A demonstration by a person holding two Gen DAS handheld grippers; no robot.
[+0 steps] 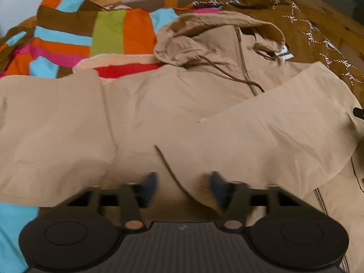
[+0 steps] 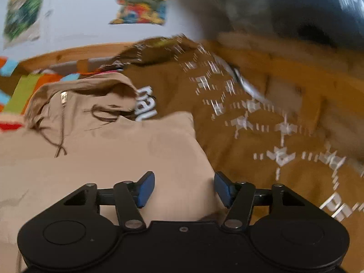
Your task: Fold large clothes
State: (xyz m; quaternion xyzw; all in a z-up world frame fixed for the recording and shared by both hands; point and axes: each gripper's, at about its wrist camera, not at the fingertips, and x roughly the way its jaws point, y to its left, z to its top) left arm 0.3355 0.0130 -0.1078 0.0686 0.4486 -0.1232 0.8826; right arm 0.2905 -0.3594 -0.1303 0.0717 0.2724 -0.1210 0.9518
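both grippers, left point(image 1: 183, 187) and right point(image 2: 184, 187), jaws spread over beige hoodie point(image 1: 159, 104); wall pictures point(image 2: 138, 0) only in right view.

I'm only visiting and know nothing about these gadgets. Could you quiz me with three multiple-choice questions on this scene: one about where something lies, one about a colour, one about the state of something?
1. Where does the brown printed garment lie relative to the beige hoodie?
A. To its right in both views
B. Under the striped cloth
C. Hanging on the wall

2. What colour are the hoodie's drawstrings?
A. White
B. Dark brown
C. Red

3. How do the right gripper jaws stand?
A. Clamped on a zip
B. Apart, pads clear of the cloth
C. Holding a drawstring

Answers: 1 A, it spreads along the hoodie's right edge. 2 B, dark cords cross the chest. 3 B, a gap shows between the blue pads.
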